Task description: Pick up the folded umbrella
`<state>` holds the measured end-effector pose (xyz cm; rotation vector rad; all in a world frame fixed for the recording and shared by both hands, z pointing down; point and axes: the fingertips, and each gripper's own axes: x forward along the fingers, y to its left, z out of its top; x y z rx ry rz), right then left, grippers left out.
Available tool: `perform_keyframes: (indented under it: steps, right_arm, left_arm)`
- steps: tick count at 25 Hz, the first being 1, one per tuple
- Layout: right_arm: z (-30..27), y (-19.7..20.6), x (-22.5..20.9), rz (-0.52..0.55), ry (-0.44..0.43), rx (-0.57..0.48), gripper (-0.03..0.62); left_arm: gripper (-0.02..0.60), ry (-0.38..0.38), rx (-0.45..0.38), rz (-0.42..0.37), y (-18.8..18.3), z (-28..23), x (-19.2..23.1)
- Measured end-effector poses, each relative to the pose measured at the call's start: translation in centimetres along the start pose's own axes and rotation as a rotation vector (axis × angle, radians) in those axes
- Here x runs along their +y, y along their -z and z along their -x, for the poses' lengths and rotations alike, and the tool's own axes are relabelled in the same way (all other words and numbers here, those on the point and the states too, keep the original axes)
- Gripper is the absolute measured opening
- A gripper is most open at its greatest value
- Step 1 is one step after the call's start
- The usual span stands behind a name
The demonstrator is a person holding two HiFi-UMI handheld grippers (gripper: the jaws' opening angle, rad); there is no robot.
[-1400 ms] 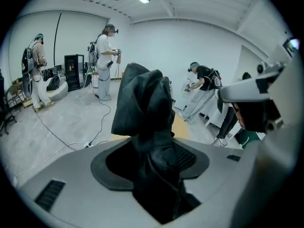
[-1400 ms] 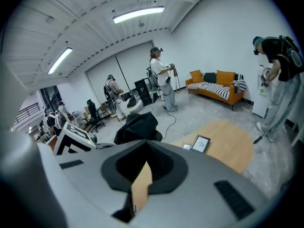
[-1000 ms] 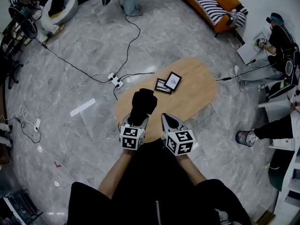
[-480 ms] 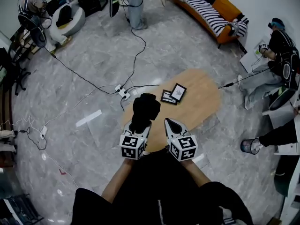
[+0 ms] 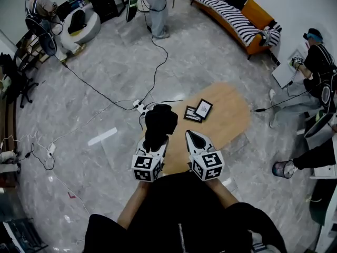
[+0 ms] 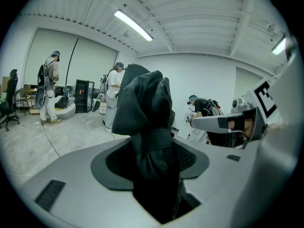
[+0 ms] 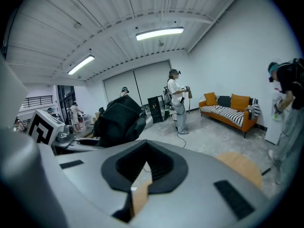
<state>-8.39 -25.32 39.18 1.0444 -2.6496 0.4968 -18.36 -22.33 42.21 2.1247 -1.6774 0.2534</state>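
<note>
One folded umbrella (image 5: pixel 159 124): black fabric, soft crumpled folds, cinched by a band at the waist. It sits between the jaws of the left gripper (image 5: pixel 154 144), which are clenched on its lower part. The bulky end sticks out past the tips, off the table, over its near left edge.

Right gripper (image 5: pixel 194 136): jaws together, nothing in them, just beside the left.

One oval table (image 5: pixel 229 117), light wood. Two small dark-framed cards (image 5: pixel 199 111) lie touching near its far left edge.
</note>
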Motion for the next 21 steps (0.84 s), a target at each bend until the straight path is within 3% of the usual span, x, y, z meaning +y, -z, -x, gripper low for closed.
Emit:
perform_keyframes:
  steps: [12,21]
  right_arm:
    - [0.1,0.8,-0.2,0.017,-0.01,0.036,0.008]
    - [0.0,1.0,0.2,0.02,-0.034,0.068,0.008]
  left_arm:
    - [0.23,-0.015,-0.007,0.069,0.5,0.0,0.4]
    - [0.23,-0.006,0.031,0.112,1.3,0.0,-0.2]
